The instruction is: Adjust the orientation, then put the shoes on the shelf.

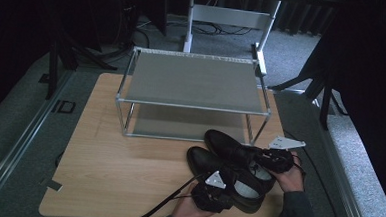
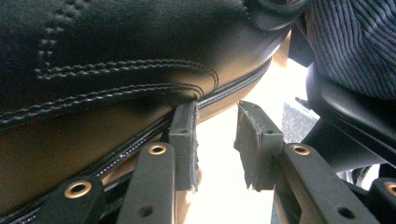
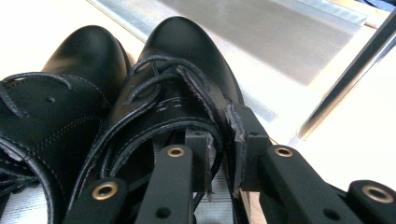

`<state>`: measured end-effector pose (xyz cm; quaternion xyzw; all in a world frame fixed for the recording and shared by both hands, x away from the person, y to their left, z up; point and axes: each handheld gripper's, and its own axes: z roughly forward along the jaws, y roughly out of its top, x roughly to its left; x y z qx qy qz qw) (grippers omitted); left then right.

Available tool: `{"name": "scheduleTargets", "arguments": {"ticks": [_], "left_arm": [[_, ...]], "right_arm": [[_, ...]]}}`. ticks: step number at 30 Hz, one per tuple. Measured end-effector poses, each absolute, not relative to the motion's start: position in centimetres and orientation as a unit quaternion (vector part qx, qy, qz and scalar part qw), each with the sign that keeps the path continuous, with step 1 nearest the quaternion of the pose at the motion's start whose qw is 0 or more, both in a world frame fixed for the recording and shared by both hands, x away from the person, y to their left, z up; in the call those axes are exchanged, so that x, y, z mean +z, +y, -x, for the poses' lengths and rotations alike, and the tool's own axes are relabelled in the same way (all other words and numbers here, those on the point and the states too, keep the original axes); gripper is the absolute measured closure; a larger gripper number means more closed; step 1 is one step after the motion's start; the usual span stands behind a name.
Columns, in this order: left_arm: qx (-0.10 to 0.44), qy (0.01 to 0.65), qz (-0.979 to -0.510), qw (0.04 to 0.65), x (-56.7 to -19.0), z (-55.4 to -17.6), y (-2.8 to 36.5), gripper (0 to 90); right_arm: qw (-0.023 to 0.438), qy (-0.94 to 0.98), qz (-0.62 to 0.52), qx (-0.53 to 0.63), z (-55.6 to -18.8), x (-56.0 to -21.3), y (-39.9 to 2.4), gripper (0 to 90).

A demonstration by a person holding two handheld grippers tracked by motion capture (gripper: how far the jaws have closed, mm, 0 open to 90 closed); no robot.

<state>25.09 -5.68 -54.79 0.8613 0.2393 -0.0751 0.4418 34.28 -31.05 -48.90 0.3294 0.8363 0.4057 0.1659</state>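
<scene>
Looking down from the high view, I have a pair of black lace-up shoes on the near right part of the wooden table (image 1: 112, 169), just in front of the two-tier metal shoe rack (image 1: 192, 81), whose shelves both stand bare — so by my reckoning nothing is stowed yet and both shoes are left to go up. My left gripper (image 1: 211, 192) sits at the heel end of the left shoe (image 1: 203, 159), my right gripper (image 1: 274, 160) at the collar of the right shoe (image 1: 224, 140); the two shoes lie side by side, touching, toes toward the rack. Over to the left gripper view: the left shoe's (image 2: 116, 60) stitched black leather and welted sole edge loom right up against me, one pad brushing the sole rim, but the jaws stand apart with bright tabletop showing between them — no pinch on anything here. Now the right gripper view: my jaws are drawn close together on the opening edge of the right shoe (image 3: 187, 60), one pad inside the collar and one outside, the leather caught between them — that reads as a grip. Laces are loosely tied, toes smooth and rounded with a dull shine, and the rack's (image 3: 261, 37) lower shelf waits just beyond the toe.
</scene>
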Motion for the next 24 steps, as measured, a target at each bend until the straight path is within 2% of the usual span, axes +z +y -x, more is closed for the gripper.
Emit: {"name": "scheduleTargets", "arguments": {"ticks": [3, 9, 13, 17, 24], "left_arm": [[-0.077, 0.238, -0.863, 0.44, -54.8, -25.1, -5.6, 66.5], [-0.063, 0.241, -0.861, 0.444, -54.4, -24.9, -4.7, 63.5], [-0.046, 0.248, -0.858, 0.447, -53.8, -25.0, -3.5, 62.0], [-0.024, 0.265, -0.85, 0.454, -53.3, -25.4, -1.7, 61.1], [-0.008, 0.302, -0.834, 0.461, -53.2, -25.8, 1.2, 60.8]], "right_arm": [[0.167, 0.839, -0.328, 0.402, -34.3, -48.9, -31.0, 75.2], [0.158, 0.846, -0.344, 0.377, -34.0, -49.0, -31.3, 53.6], [0.171, 0.851, -0.348, 0.355, -32.7, -47.9, -31.9, 44.6], [0.19, 0.849, -0.354, 0.342, -31.1, -46.3, -32.5, 41.0], [0.179, 0.848, -0.376, 0.327, -28.4, -44.4, -32.4, 43.9]]}}
